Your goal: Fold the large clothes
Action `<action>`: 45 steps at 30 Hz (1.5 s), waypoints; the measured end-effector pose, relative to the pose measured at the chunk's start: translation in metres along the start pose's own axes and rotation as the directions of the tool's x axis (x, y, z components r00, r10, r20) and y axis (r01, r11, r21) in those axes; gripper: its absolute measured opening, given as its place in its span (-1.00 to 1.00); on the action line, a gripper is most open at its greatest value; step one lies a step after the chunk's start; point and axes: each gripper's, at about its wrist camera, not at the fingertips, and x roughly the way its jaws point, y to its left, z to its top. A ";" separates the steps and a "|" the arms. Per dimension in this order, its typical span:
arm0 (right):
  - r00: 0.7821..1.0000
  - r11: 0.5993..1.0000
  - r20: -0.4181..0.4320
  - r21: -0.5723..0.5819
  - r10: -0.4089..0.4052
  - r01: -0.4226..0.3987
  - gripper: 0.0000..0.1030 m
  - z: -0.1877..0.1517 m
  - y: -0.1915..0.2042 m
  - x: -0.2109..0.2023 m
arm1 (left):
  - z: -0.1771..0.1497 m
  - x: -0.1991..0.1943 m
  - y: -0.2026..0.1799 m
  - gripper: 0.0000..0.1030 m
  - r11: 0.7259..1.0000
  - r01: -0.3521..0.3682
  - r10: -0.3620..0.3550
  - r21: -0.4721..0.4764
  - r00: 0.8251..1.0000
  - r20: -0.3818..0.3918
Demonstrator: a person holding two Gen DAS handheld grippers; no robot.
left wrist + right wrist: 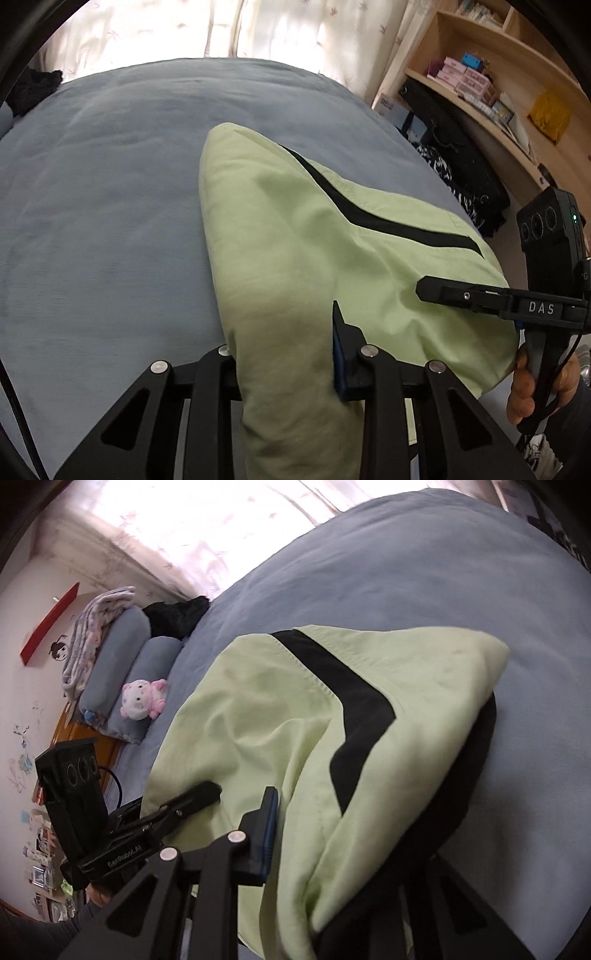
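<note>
Clamped near edge of green garment (295,258) in left gripper (284,354), cloth bunched between the pads and draped over the linkage. Pinched the same hem likewise in right gripper (295,834), fabric spilling across its far finger. Held both corners raised off grey-blue bed (110,221), probably to carry that edge over toward the far end for a fold. Left the rest of the garment, black stripe (354,701) showing, resting on the bed. Kept pillows (125,664) and plush toy (142,699) well clear.
</note>
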 end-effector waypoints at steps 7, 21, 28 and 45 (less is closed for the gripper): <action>0.993 0.993 0.042 -0.048 0.106 -0.104 -0.59 0.019 0.091 0.030 | 0.027 -0.078 0.069 -0.48 0.998 -0.062 0.062 0.009 0.997 0.056; 0.967 0.965 0.093 -0.138 0.235 -0.222 -0.58 0.140 0.238 0.198 | 0.154 -0.142 0.273 -0.47 0.960 -0.269 0.257 0.078 0.956 0.141; 0.967 0.965 0.109 -0.159 0.229 -0.210 -0.59 0.186 0.248 0.286 | 0.186 -0.099 0.358 -0.47 0.962 -0.264 0.253 0.072 0.958 0.134; 0.998 0.998 0.023 -0.034 0.050 -0.049 -0.14 0.176 0.177 0.353 | 0.150 0.017 0.459 0.21 0.952 -0.298 0.302 -0.076 0.952 0.050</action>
